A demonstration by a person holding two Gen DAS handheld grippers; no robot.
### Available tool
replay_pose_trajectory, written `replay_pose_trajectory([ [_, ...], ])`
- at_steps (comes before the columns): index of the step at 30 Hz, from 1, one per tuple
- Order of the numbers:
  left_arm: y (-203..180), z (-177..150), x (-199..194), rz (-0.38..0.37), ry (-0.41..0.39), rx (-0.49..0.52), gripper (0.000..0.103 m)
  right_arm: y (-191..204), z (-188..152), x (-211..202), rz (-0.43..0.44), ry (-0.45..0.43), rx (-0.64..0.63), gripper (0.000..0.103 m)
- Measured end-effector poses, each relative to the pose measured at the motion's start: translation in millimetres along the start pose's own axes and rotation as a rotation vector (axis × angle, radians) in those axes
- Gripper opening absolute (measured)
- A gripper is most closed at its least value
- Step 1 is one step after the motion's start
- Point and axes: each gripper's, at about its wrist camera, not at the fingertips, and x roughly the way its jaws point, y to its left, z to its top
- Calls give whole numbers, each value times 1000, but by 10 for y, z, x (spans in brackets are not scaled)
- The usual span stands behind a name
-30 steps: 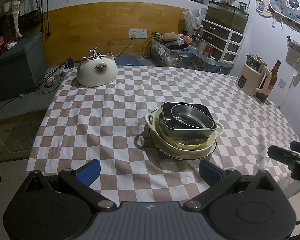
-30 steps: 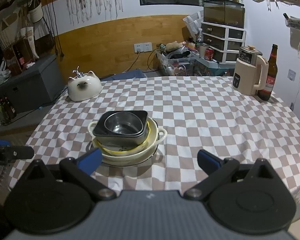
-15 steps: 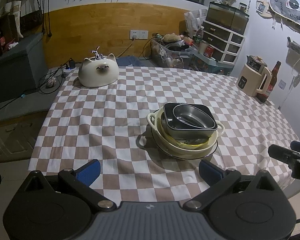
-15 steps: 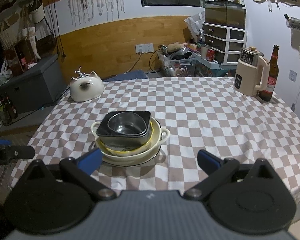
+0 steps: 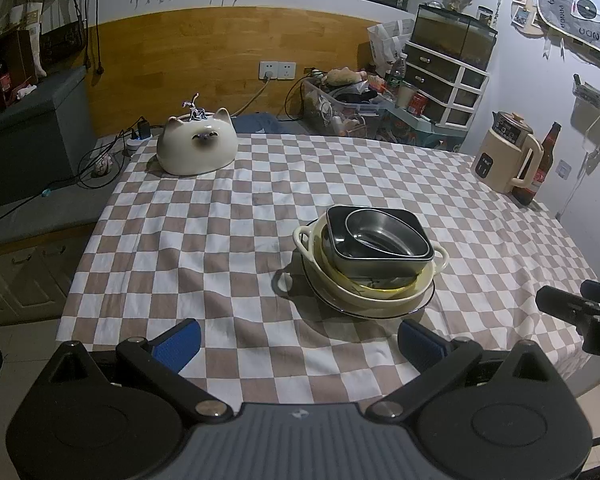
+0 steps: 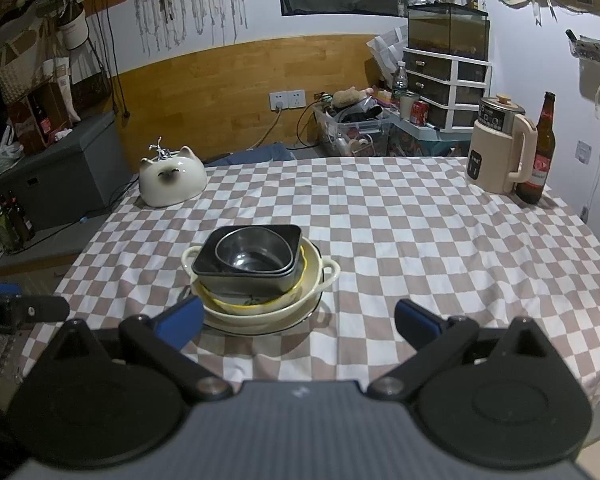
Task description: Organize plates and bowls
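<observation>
Currently: nested stack on checked cloth, ahead of the left gripper, toward its right finger; ahead of the right gripper, by its left finger. Both grippers spread wide, empty. Steel bowl probably light, slick; cream two-handled dish likely heavy, breakable; grasp rims. Left view alone shows the dark-rimmed bottom plate clearly.
</observation>
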Motion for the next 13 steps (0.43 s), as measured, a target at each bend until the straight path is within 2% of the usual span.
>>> replay_pose_trajectory([
  [13, -13, -9, -2, 5, 0, 2, 103, -8, -2, 3, 1, -1, -2, 102],
])
